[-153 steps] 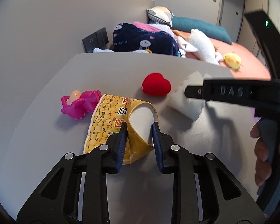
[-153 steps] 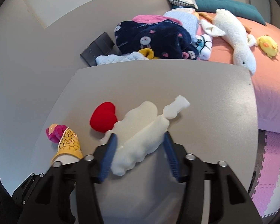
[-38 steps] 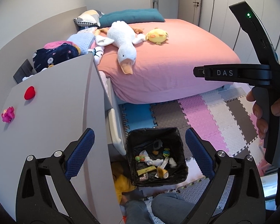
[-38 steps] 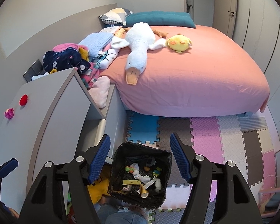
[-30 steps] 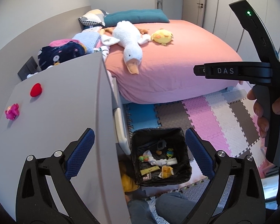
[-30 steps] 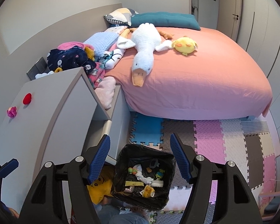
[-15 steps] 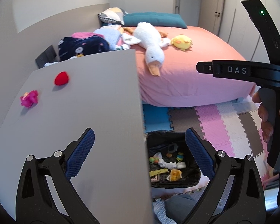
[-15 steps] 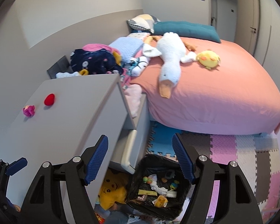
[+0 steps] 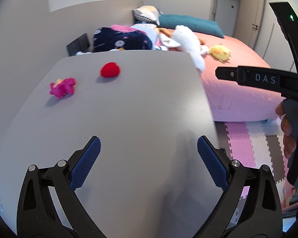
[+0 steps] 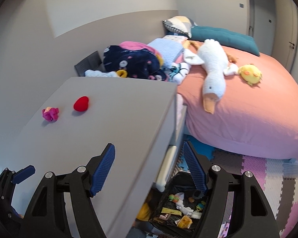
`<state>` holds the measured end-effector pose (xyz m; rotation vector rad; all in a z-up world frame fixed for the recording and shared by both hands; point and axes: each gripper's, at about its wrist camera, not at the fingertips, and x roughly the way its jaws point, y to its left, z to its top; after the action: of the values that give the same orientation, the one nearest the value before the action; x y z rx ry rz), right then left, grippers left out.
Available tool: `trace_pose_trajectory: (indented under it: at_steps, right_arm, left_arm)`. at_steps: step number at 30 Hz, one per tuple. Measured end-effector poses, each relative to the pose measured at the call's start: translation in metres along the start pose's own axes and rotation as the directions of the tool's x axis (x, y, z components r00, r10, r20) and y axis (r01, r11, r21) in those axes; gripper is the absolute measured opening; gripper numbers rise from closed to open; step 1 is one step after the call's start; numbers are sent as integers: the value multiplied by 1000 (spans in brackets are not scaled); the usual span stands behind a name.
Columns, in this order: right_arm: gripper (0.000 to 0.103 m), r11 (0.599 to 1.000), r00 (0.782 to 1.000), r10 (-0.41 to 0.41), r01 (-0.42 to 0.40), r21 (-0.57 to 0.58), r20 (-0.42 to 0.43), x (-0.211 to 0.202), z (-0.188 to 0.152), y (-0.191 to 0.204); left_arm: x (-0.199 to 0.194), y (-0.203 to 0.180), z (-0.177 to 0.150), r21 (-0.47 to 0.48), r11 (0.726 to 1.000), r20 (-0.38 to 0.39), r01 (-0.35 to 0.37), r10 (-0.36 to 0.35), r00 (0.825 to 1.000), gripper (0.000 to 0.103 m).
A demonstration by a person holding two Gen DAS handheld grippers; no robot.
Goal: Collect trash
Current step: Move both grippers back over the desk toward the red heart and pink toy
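My left gripper (image 9: pixel 148 164) hovers open over the grey tabletop (image 9: pixel 119 123), with nothing between its blue pads. A red heart (image 9: pixel 110 69) and a pink toy (image 9: pixel 62 87) lie far ahead of it on the left. My right gripper (image 10: pixel 149 170) is also open and holds nothing; it hangs over the table's right edge. Below it on the floor stands a black bin (image 10: pixel 178 180) holding several bits of trash. The right wrist view shows the same red heart (image 10: pixel 81 103) and pink toy (image 10: pixel 50 114). A hand holds the right gripper's handle (image 9: pixel 294 119).
Right of the table is a bed (image 10: pixel 258 109) with a white goose plush (image 10: pixel 212 67), a yellow chick (image 10: pixel 250 75) and a dark blue blanket (image 10: pixel 133 61). Foam mats (image 10: pixel 272 174) cover the floor. A yellow plush (image 10: pixel 145 210) lies beside the bin, under the table's drawer handle (image 10: pixel 166 166).
Both grippers swung left from over the bin to the tabletop; the bin has left the left wrist view. The snack cup and white wrapper held five seconds ago are gone from the jaws.
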<state>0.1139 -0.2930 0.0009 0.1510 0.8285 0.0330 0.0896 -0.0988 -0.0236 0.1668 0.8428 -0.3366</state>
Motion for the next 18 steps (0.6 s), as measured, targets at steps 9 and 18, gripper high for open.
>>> trace_pose_trajectory:
  at_steps: [9, 18]
  right_arm:
    - [72, 998, 999, 27, -29, -56, -30, 31, 9, 39]
    - [72, 995, 997, 57, -62, -84, -60, 66, 20, 72]
  left_arm:
    - [12, 45, 6, -53, 997, -12, -49, 49, 999, 94]
    - [37, 90, 18, -99, 992, -43, -77, 73, 996, 94]
